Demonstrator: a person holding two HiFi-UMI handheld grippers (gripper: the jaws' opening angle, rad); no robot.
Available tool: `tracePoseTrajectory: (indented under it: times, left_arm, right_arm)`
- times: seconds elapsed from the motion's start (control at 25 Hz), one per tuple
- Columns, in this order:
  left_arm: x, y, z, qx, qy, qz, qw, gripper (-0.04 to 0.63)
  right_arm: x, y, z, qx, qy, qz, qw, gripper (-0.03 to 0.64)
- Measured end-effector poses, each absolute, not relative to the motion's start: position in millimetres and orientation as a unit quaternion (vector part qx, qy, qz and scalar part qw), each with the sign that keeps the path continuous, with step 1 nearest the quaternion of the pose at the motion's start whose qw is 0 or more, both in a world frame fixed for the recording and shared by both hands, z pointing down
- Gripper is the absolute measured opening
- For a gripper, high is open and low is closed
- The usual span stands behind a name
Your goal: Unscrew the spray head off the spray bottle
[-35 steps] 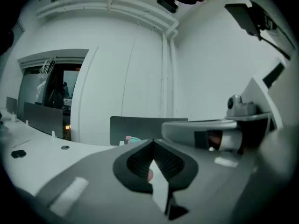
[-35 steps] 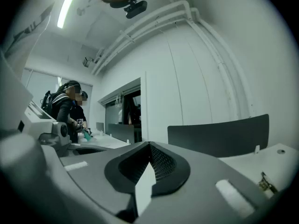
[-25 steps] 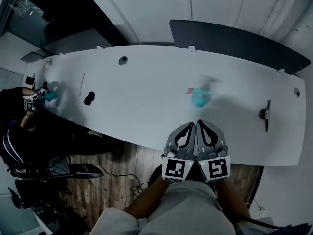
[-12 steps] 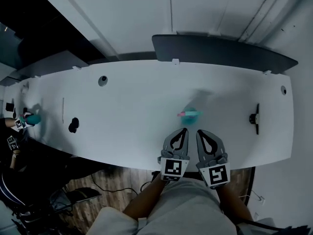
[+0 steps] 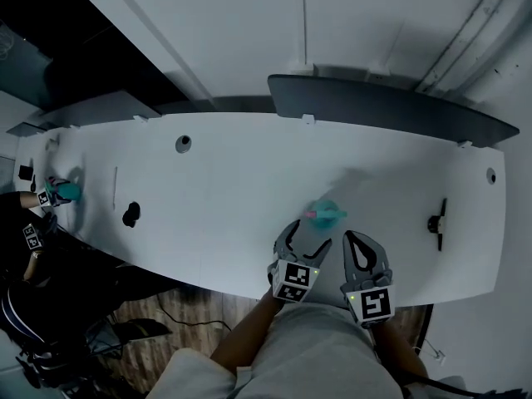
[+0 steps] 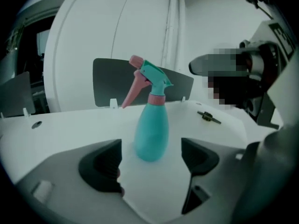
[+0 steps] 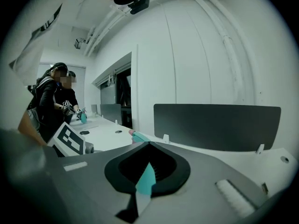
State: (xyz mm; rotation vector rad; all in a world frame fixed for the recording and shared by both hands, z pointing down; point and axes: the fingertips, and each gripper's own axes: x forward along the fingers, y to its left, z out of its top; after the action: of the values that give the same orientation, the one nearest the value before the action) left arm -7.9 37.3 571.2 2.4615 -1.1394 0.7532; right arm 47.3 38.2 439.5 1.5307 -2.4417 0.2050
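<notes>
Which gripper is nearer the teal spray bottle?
Left gripper. Its fingers are opening just before the teal spray bottle, nothing between them; the shut right gripper sits slightly farther back.

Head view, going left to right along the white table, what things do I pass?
second teal bottle at the far left end → small black object → round hole in the tabletop → teal spray bottle → black fitting → another round hole

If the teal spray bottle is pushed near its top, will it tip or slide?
The spray bottle stands upright on a small base, its spray head jutting sideways, so a high push would probably tip it. Its smooth tapering body looks plastic and may slip in a grip. How full it is cannot be told.
</notes>
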Motion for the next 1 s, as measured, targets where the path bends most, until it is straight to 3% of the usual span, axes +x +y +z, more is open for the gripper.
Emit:
tracePoseTrajectory:
  times: [0.12, 0.24, 0.6, 0.72, 0.8, 0.92, 1.0]
  left_arm:
    - [4.4, 25.5, 578.4, 0.870, -0.385, 0.273, 0.146, 0.458]
    - [18.0, 21.3, 587.9, 0.874, -0.368, 0.280, 0.148, 0.472]
    - [33.4, -2.1, 600.1, 0.874, -0.368, 0.289, 0.129, 0.472]
    - [32.5, -11.4, 605.9, 0.870, -0.375, 0.302, 0.108, 0.464]
    - [31.4, -15.0, 607.0, 0.869, -0.377, 0.307, 0.096, 0.386]
    - [32.0, -16.3, 607.1, 0.870, -0.374, 0.307, 0.092, 0.383]
    - [33.5, -14.1, 607.2, 0.873, -0.368, 0.308, 0.090, 0.382]
  right_arm:
    - [49.1, 31.2, 429.7, 0.525, -0.840, 0.060, 0.120, 0.000]
    - [50.5, 29.4, 421.0, 0.523, -0.843, 0.044, 0.119, 0.000]
    - [61.3, 24.8, 425.8, 0.530, -0.835, 0.047, 0.138, 0.000]
    - [59.8, 19.7, 425.5, 0.514, -0.840, 0.017, 0.173, 0.000]
    - [55.1, 17.1, 424.1, 0.491, -0.845, -0.006, 0.211, 0.001]
    - [41.9, 16.7, 428.9, 0.433, -0.861, -0.006, 0.267, 0.003]
    - [31.0, 18.4, 438.0, 0.380, -0.875, 0.017, 0.300, 0.136]
